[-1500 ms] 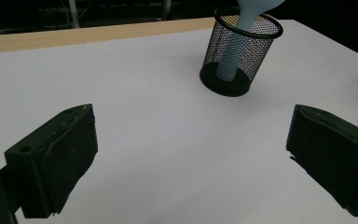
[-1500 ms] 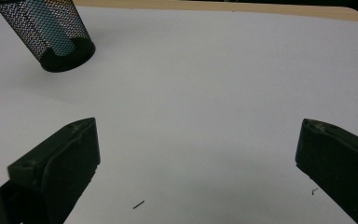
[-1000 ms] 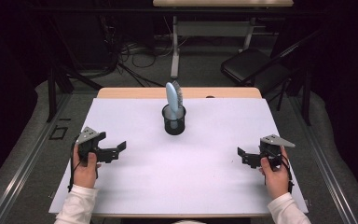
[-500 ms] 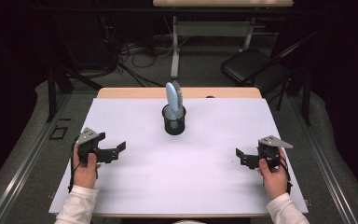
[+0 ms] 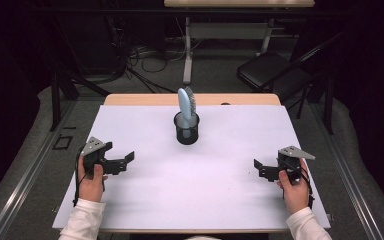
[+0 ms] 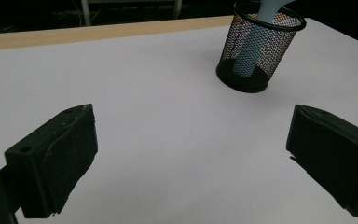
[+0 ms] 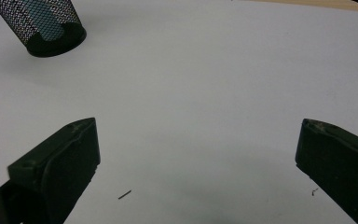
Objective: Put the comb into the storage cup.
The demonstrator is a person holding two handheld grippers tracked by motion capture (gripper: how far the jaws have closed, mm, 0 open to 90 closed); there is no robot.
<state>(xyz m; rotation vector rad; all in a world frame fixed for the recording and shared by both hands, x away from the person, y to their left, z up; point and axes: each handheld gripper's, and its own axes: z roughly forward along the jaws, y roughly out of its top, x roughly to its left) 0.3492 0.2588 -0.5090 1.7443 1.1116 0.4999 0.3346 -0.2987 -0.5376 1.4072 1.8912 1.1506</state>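
A black mesh cup (image 5: 186,131) stands upright on the white table sheet (image 5: 220,190), at its far middle. A light blue hairbrush (image 5: 184,102) stands in it, head up. My left gripper (image 5: 124,163) rests at the left of the sheet, open, with nothing between its jaws. In the left gripper view the cup (image 6: 279,51) is ahead and to the right, and the brush handle (image 6: 269,8) rises out of it. My right gripper (image 5: 259,169) rests at the right, open and holding nothing. The right gripper view has the cup (image 7: 58,41) at the top left.
The table's wooden far edge (image 5: 240,99) runs behind the cup. A black chair (image 5: 270,70) and floor cables (image 5: 150,57) lie beyond the table. A small dark speck (image 7: 125,194) lies on the sheet near the right gripper.
The right gripper has drifted slightly toward the person's side of the table. The left gripper has hardly moved. Both stay open.
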